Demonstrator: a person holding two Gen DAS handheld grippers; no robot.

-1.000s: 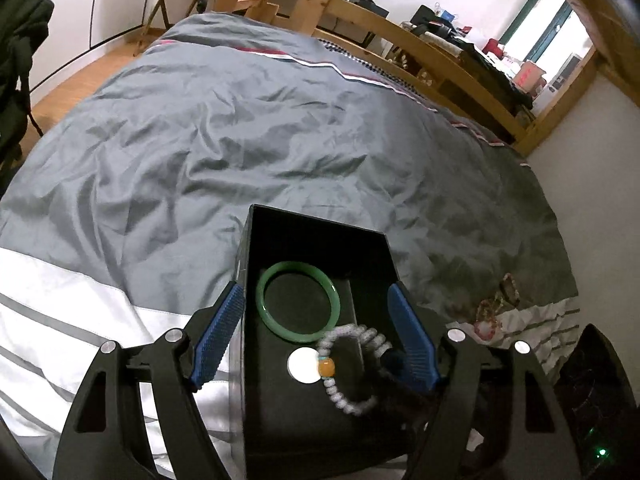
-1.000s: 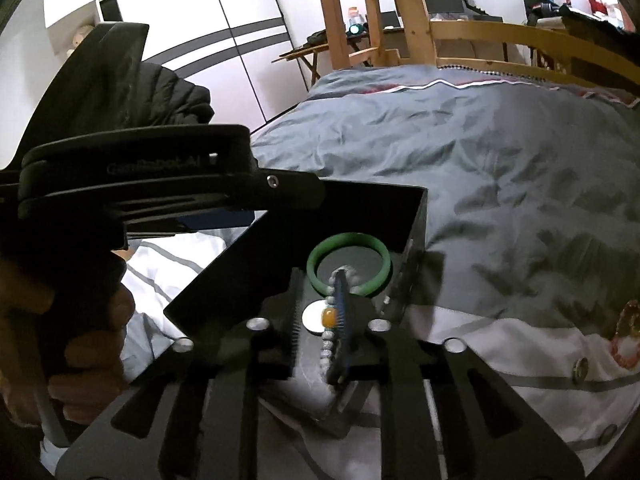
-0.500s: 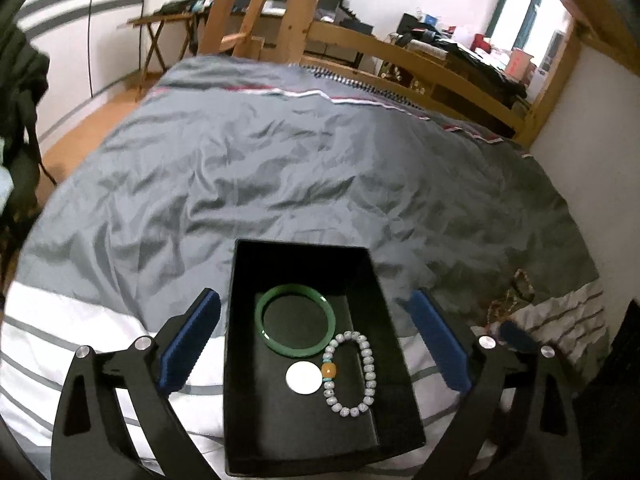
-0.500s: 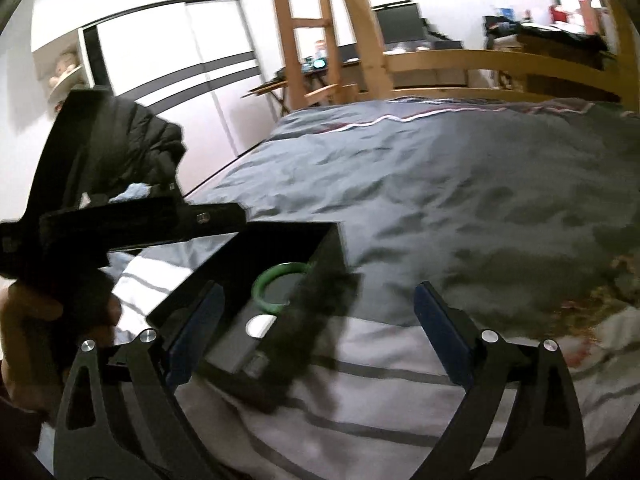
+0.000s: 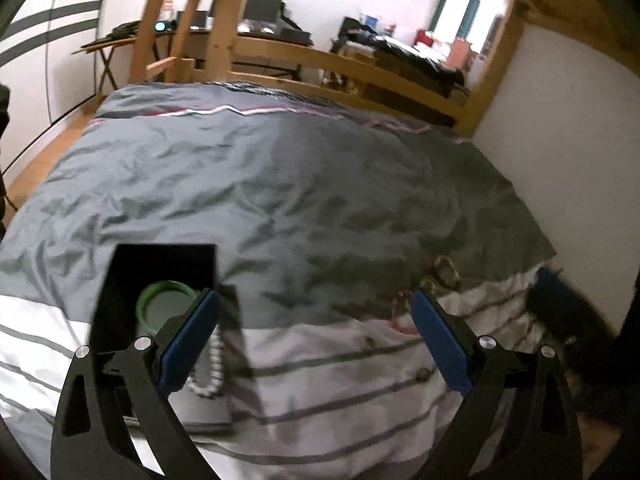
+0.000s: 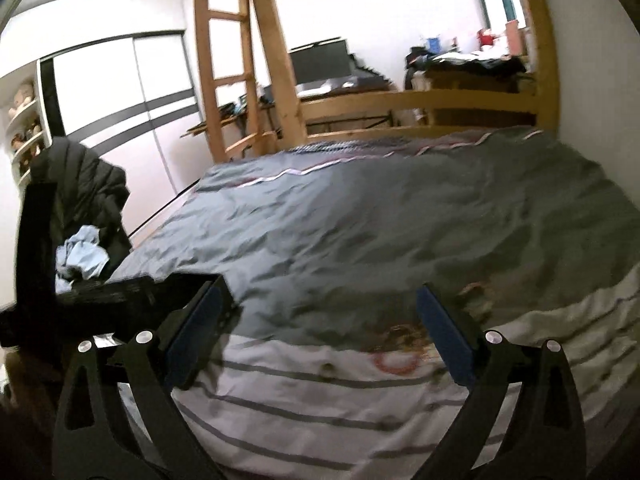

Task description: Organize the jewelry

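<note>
Both the left gripper (image 5: pixel 314 344) and right gripper (image 6: pixel 318 340) hold their blue ribbed fingers wide apart, empty, above a rumpled grey duvet (image 5: pixel 280 184). A smooth green bangle (image 5: pixel 160 304) and pale bead bracelet (image 5: pixel 214 364) lie inside the rectangular black box (image 5: pixel 116 300).

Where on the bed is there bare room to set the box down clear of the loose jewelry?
The wide grey duvet between the black box and the wooden footboard is bare. The striped white band near the wall is crowded with loose jewelry, and the box holds the green bangle.
</note>
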